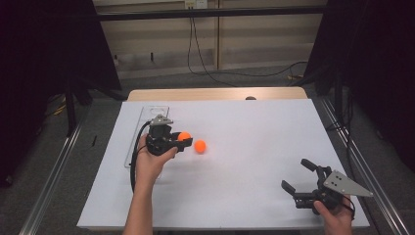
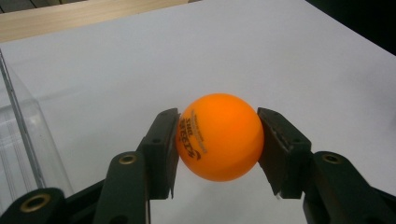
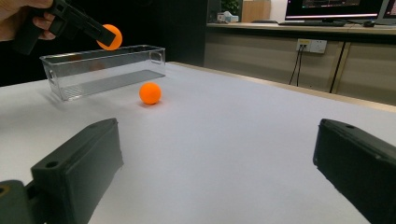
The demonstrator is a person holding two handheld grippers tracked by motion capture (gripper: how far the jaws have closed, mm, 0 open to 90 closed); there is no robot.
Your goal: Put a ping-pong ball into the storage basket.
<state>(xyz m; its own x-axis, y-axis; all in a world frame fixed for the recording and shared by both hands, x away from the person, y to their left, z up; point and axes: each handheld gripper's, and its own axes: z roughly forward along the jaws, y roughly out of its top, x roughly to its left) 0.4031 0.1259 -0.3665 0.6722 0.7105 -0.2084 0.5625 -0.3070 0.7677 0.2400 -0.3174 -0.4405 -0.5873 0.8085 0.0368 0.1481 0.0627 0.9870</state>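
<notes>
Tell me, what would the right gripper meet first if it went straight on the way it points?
Probably the loose orange ball on the table; the right gripper is open, and depth is hard to judge.

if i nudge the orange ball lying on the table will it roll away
Probably yes: the loose ball is round and sits on a smooth flat table. It looks light and hollow, like the printed one held in the left gripper.

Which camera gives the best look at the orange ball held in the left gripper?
The left gripper view: the held orange ball sits large between the left gripper pads, its printed lettering visible. The high view shows it small, partly hidden by the gripper. The right gripper view shows it distant, above the clear plastic bin.
</notes>
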